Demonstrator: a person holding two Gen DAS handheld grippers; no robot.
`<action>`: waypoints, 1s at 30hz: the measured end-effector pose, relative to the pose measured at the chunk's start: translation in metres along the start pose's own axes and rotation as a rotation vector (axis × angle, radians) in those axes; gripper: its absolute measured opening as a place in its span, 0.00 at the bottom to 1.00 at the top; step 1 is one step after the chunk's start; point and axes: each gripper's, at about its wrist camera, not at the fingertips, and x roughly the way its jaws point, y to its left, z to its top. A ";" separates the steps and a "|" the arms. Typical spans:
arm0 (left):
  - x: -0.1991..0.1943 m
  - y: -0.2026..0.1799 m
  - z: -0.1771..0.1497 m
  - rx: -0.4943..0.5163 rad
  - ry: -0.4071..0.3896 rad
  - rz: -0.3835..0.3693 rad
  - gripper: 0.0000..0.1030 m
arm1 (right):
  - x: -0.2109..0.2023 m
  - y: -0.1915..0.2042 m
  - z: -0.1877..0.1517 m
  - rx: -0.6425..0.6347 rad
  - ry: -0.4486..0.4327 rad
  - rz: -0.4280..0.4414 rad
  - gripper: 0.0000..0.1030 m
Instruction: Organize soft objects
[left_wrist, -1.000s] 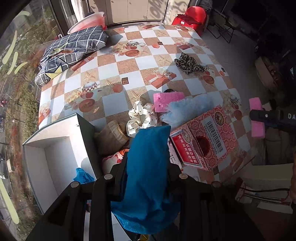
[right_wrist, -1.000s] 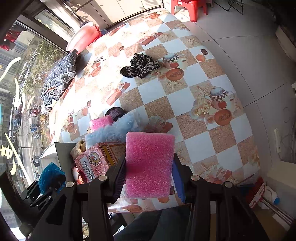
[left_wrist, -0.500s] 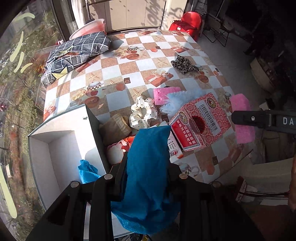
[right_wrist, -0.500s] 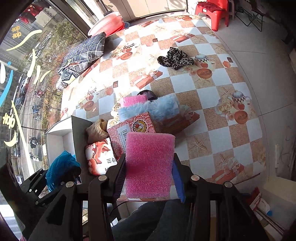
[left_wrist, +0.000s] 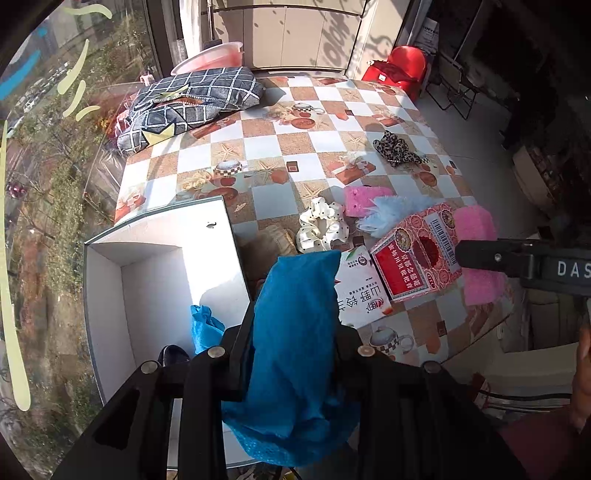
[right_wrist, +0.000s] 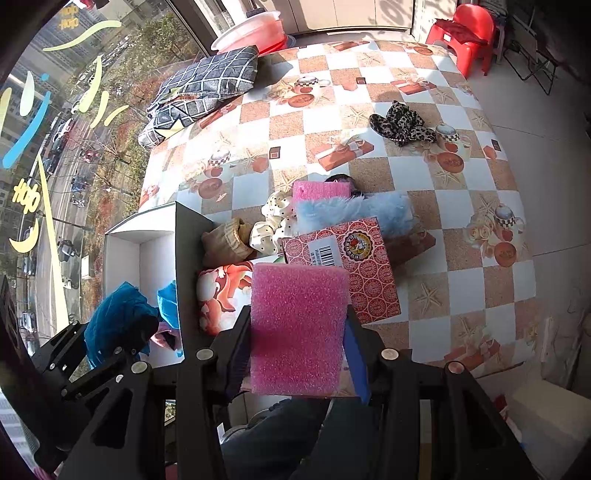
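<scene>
Soft objects are lying heaped beside white box (left_wrist: 110, 280) on checkered table (left_wrist: 280, 147). Left gripper (left_wrist: 291, 332) is pinching limp blue cloth (left_wrist: 295, 332); right gripper (right_wrist: 295, 332) is squeezing light, springy pink sponge (right_wrist: 297, 325) mid-body.

Both my grippers are pointing steeply down right now. Left gripper (left_wrist: 293, 325) has its jaws clamped on a blue cloth (left_wrist: 295, 332), bunched up between the fingers and hanging out below them. Right gripper (right_wrist: 297, 328) is pinching a pink foam block (right_wrist: 299, 325), fingers flat against its two sides. From the left wrist cam I can see the right one poking in from the right edge. From the right wrist cam the left one sits at the lower left, cloth in its jaws.
</scene>
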 end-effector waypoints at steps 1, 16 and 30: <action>-0.001 0.003 -0.001 -0.008 -0.004 0.001 0.34 | 0.001 0.003 0.001 -0.009 0.001 -0.001 0.46; -0.012 0.052 -0.015 -0.143 -0.034 0.026 0.34 | 0.011 0.063 0.008 -0.161 0.016 0.006 0.46; -0.014 0.089 -0.031 -0.250 -0.032 0.062 0.34 | 0.027 0.116 0.012 -0.313 0.053 0.027 0.46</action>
